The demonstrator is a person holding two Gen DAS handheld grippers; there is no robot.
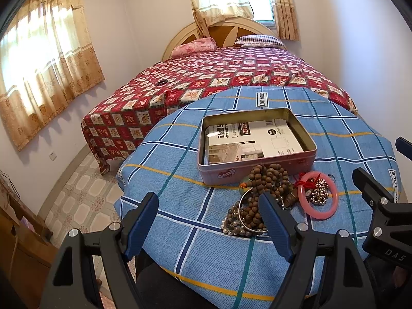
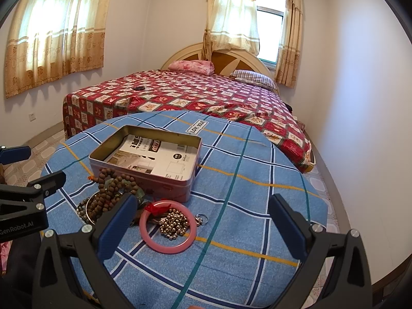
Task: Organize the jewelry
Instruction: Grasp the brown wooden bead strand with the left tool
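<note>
Jewelry (image 1: 278, 195) piled at table's (image 1: 180, 206) near edge, against tin (image 1: 255, 164). Both grippers (image 1: 208, 221) (image 2: 203, 221) spread wide, empty. Risk: tangled strands, one grab drags neighbours off the edge.

Each gripper, left (image 1: 208, 216) and right (image 2: 203, 221), is a black plastic frame with triangular cut-outs, round silver screws and two blue ribbed pads (image 2: 117, 228). White lettering marks the black side housings.
</note>
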